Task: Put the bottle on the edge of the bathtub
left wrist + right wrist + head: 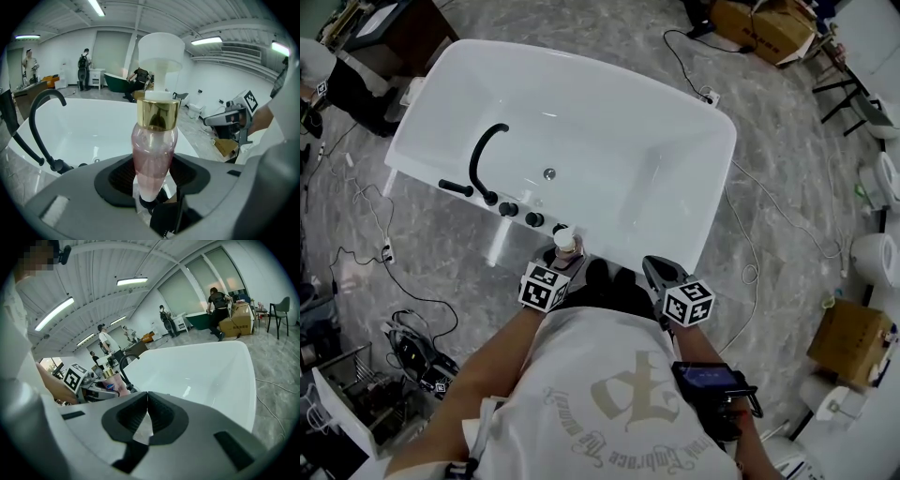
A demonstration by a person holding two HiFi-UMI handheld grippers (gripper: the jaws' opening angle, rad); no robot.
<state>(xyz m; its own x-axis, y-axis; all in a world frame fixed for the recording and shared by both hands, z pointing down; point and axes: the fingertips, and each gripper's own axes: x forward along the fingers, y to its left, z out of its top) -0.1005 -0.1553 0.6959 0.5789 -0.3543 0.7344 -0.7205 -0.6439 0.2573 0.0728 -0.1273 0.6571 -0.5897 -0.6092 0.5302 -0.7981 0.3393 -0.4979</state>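
Observation:
A pink bottle (154,154) with a gold collar and a white cap stands upright between the jaws of my left gripper (154,177), which is shut on its lower body. In the head view the bottle (566,244) and my left gripper (563,262) are over the near rim of the white bathtub (694,246), just right of the black tap knobs. My right gripper (652,271) hovers at the same rim further right. Its jaws (146,399) are shut together with nothing between them. From the right gripper view, the bottle (111,374) shows at the left.
A black curved faucet (482,157) and a hand shower stand on the tub's left rim. Cables (366,253) and a rack lie on the floor at the left. Cardboard boxes (773,26) and white toilets (874,255) are at the right. People stand far back (85,63).

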